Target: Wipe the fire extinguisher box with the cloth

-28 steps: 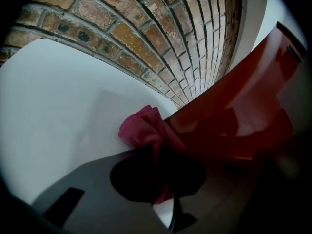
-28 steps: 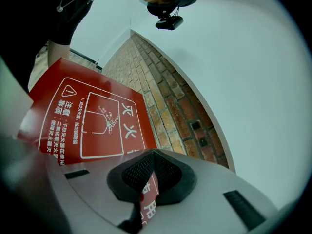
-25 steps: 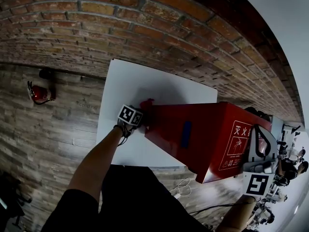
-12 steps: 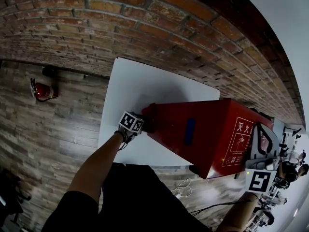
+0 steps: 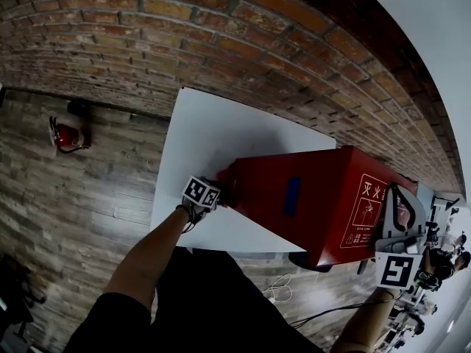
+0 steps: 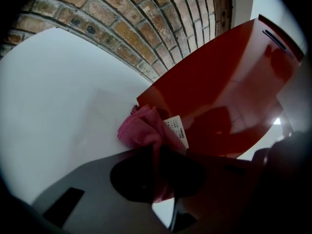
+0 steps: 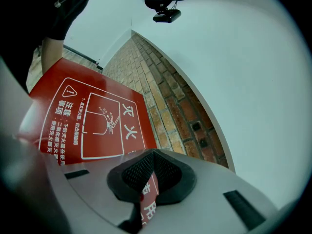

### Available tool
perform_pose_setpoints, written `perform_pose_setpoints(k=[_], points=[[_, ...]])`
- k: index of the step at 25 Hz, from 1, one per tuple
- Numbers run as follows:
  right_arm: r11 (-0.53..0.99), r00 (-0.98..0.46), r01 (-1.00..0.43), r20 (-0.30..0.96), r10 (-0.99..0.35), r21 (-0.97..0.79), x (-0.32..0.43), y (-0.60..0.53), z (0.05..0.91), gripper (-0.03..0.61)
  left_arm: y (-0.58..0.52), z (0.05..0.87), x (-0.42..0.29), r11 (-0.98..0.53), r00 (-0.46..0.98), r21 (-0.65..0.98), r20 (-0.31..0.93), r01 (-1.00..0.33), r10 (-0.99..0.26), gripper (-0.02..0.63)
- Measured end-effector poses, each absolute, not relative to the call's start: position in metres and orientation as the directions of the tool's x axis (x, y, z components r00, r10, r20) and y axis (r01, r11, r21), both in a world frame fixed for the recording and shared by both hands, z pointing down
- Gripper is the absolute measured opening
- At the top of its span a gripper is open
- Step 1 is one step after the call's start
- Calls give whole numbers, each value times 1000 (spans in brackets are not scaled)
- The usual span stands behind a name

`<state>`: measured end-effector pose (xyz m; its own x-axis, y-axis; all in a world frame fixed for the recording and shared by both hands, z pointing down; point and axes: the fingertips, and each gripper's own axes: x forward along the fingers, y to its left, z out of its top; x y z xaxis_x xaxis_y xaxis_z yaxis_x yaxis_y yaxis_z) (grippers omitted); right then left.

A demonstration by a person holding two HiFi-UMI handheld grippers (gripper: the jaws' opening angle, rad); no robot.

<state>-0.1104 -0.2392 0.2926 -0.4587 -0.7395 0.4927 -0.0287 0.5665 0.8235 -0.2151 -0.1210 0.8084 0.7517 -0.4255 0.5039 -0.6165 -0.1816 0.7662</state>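
Note:
The red fire extinguisher box (image 5: 294, 197) lies on the white table (image 5: 213, 138), its printed front face turned right. At the box's left end my left gripper (image 5: 215, 190) is shut on the pink cloth. In the left gripper view the bunched cloth (image 6: 144, 128) with its white label sticks out of the gripper (image 6: 156, 155) and touches the box's lower corner (image 6: 229, 91). My right gripper (image 5: 394, 223) is at the box's right end. In the right gripper view the gripper (image 7: 146, 189) is shut on the edge of the printed red panel (image 7: 92, 121).
A brick wall (image 5: 221, 20) runs behind the table. A small red extinguisher (image 5: 65, 134) stands on the wooden floor at the left. Cables (image 5: 276, 285) lie on the floor by the table's near edge. Cluttered equipment (image 5: 441, 241) shows at the far right.
My left gripper has slid a little nearer along the box's left end; the cloth's tip that showed above it is now hidden. The right gripper stays at the box's right end.

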Motion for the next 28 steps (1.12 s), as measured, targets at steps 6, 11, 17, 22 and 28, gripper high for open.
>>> perform_pose_setpoints(k=[6,11,17,22,28], points=[[566,-462,-33,490,-740,824,-111,-239,292,17,-110,807,-211,-176,755,777,488,-604,-438,61],[565,-458,-26,492,-740,825,-110,-239,292,17,-107,801,-211,-178,750,780,472,-600,-463,61],[566,-461,-32,490,-740,824,-111,-239,292,17,-108,787,-211,-202,764,796,425,-571,-485,61],[566,-458,-36,490,-741,823,-111,-239,292,17,-109,769,-211,-215,774,812,384,-543,-504,61],[566,-462,-44,485,-742,823,-111,-239,291,17,-109,757,-212,-225,776,814,369,-536,-512,61]])
